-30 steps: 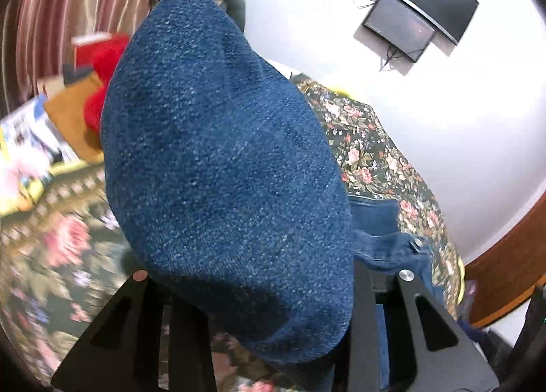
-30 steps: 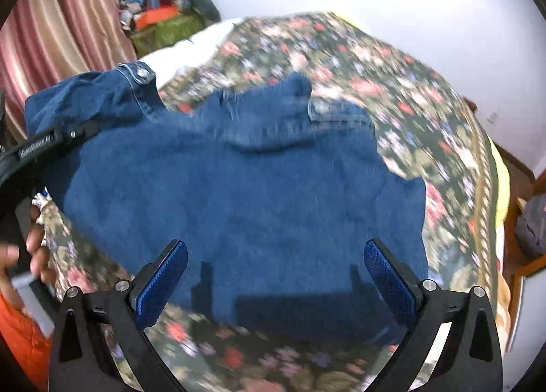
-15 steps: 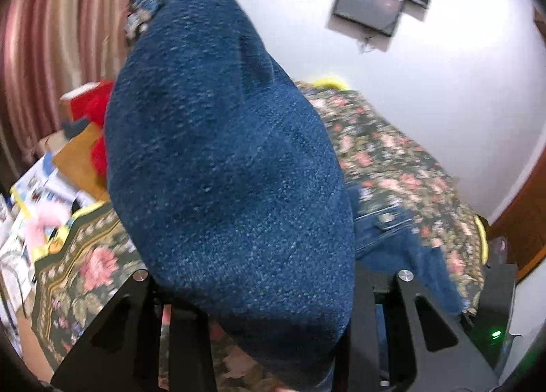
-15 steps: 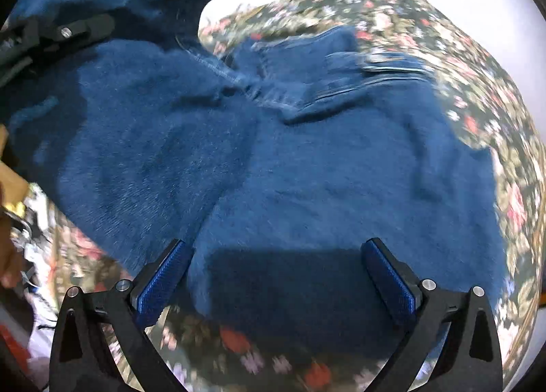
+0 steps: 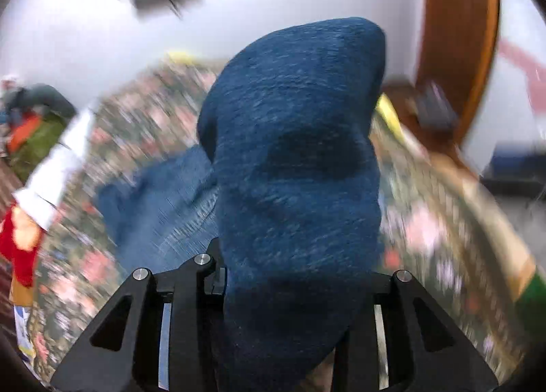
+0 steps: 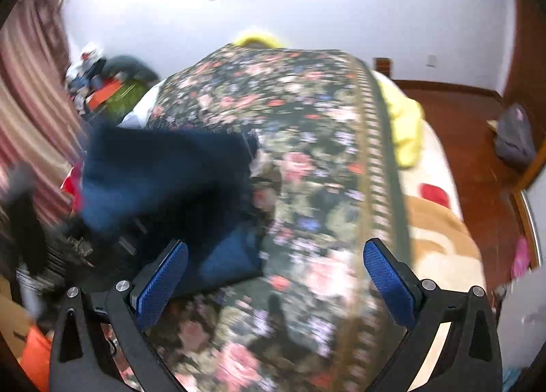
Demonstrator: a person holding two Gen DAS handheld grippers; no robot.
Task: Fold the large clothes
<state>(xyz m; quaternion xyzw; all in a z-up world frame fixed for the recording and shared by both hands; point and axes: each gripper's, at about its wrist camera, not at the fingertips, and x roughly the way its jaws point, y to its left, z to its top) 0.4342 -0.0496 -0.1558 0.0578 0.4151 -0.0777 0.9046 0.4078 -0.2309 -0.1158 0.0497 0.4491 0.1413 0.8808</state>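
The denim garment (image 5: 293,167) is bunched between the jaws of the left tongs (image 5: 293,276), which are closed on a thick wad of it; the rest trails down to the floral bedspread (image 5: 143,139) behind. In the right wrist view the same garment (image 6: 163,173) is seen as a dark blue mass at the left side of the bed, partly lifted and partly lying on the floral spread (image 6: 307,139). The right tongs (image 6: 273,282) are held wide apart over the spread with nothing between their blue pads (image 6: 163,282).

A fold appears to be in hand: one portion is being carried across by the left tongs. Both views are blurred, so seams and hems cannot be made out. For the next move, the held portion would need to be laid flat over the lying part, and a free edge would probably have to be taken by the empty right tongs.

Open room is offered by the bare spread to the right. The bed's edge, with a yellow blanket (image 6: 406,122) and beige blanket (image 6: 440,231) beyond the border, lies further right; clutter (image 6: 102,85) by the striped curtain (image 6: 24,112) crowds the left.
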